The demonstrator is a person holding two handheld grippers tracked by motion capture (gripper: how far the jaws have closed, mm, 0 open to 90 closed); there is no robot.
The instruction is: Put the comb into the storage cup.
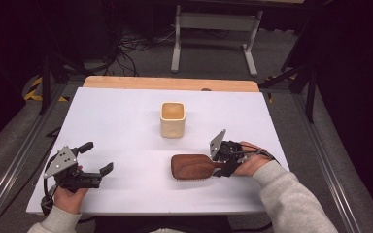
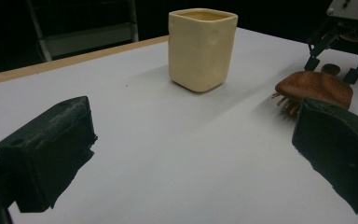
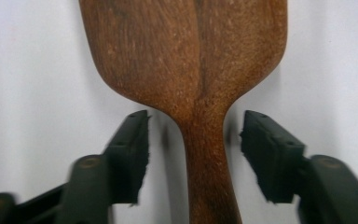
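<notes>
Wooden hairbrush (image 1: 190, 166) lies bristles-down on the white surface (image 1: 126, 131), front right of centre, handle pointing toward the person's right. Right gripper (image 1: 222, 165) sits over the handle; in the high view the handle is mostly hidden under the gripper and the right hand (image 1: 250, 162), so contact can't be read there. Right gripper view settles it: jaws stand open, one either side of the handle neck, gap visible on both sides, not touching the wood. In that view the brush head is cut off at the top edge and the handle end runs out at the bottom; the bristles are hidden beneath the head. Left gripper (image 1: 98, 158) is held at the front left, well apart from the brush, jaws spread wide with nothing between them; whether it rests on the surface or hovers is hard to tell. Left gripper view has the brush at the right, partly covered by its own right jaw, a few bristles peeking under the head. Cream square cup (image 1: 173, 119) stands upright toward the back of the surface, behind the brush, apart from it; its inside is not readable. Floor cables (image 1: 131, 46) and a table frame (image 1: 216, 34) sit behind, dim.
</notes>
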